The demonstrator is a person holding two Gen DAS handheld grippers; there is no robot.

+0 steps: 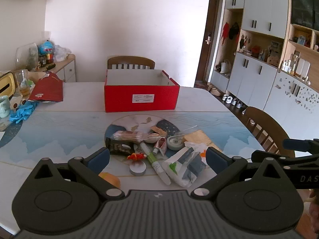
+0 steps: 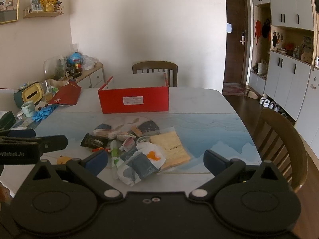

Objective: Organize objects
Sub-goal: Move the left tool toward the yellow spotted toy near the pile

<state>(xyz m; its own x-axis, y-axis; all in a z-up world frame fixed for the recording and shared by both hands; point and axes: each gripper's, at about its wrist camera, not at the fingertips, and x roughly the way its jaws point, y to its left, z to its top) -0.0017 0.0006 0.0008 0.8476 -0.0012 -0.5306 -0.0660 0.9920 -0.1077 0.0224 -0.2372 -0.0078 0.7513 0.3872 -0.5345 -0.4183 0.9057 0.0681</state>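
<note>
An open red box (image 1: pixel 139 97) stands on the table beyond a pile of small things; it also shows in the right wrist view (image 2: pixel 134 99). The pile holds a bag of cotton swabs (image 1: pixel 129 135), a dark packet (image 1: pixel 119 148), a green-and-white pen (image 1: pixel 157 166), a white plastic bag (image 1: pixel 185 167), a grey wheel (image 1: pixel 175 142), a red-orange toy (image 1: pixel 136 156) and a yellow pad (image 2: pixel 172 146). My left gripper (image 1: pixel 157 159) is open, just short of the pile. My right gripper (image 2: pixel 155 160) is open over the bag (image 2: pixel 139 163).
A red pouch (image 1: pixel 47 89), blue gloves (image 1: pixel 22 112), a glass (image 1: pixel 23 81) and a mug (image 2: pixel 28 107) lie at the table's left. Wooden chairs stand behind the box (image 1: pixel 130 61) and at the right (image 2: pixel 279 145). White cabinets (image 1: pixel 259 79) line the right wall.
</note>
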